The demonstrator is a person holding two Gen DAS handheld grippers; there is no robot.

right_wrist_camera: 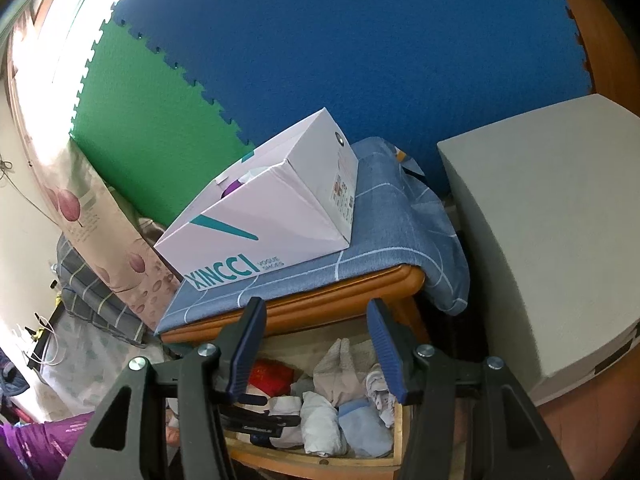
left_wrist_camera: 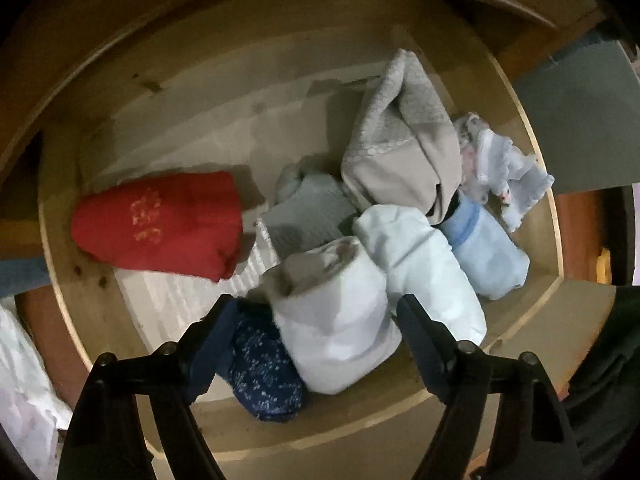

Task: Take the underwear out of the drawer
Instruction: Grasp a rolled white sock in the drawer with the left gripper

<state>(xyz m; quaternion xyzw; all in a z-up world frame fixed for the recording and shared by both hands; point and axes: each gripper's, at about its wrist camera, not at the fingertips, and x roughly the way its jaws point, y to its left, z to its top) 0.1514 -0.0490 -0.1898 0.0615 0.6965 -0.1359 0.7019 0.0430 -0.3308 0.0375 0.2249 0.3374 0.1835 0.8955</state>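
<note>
Underwear: A white roll (left_wrist_camera: pixel 336 320) lies near the front of the open drawer (left_wrist_camera: pixel 100 300), directly under the left gripper (left_wrist_camera: pixel 312 312), whose two fingers straddle it.
Left gripper: Jaws apart and pointing straight down; the pads stand on either side of the white roll and do not appear to press it yet, so nothing is gripped.
Right gripper: It hovers above the drawer front (right_wrist_camera: pixel 316 344), jaws part-way apart, with nothing between them.
Handling: The roll looks light, soft and loosely folded; it will likely squash under the pads and could unroll if caught by one layer. The best hold seems to be across its thick middle, both pads biting the whole bundle.
Neighbours: A navy speckled roll (left_wrist_camera: pixel 260 372) touches the white one just beside the left finger; a pale mint roll (left_wrist_camera: pixel 420 272) presses against its other side, with a blue roll (left_wrist_camera: pixel 488 256) beyond.
Further back: A grey ribbed piece (left_wrist_camera: pixel 308 216), a beige garment (left_wrist_camera: pixel 400 152) and a frilled white piece (left_wrist_camera: pixel 500 172) crowd the right half; a red roll (left_wrist_camera: pixel 160 224) lies apart on the left.
In the way: The navy and mint rolls sit close enough that a closing finger might snag either one.
Surroundings: A shoebox (right_wrist_camera: pixel 260 208) rests on a blue cloth (right_wrist_camera: pixel 400 220) atop the cabinet above the drawer.
</note>
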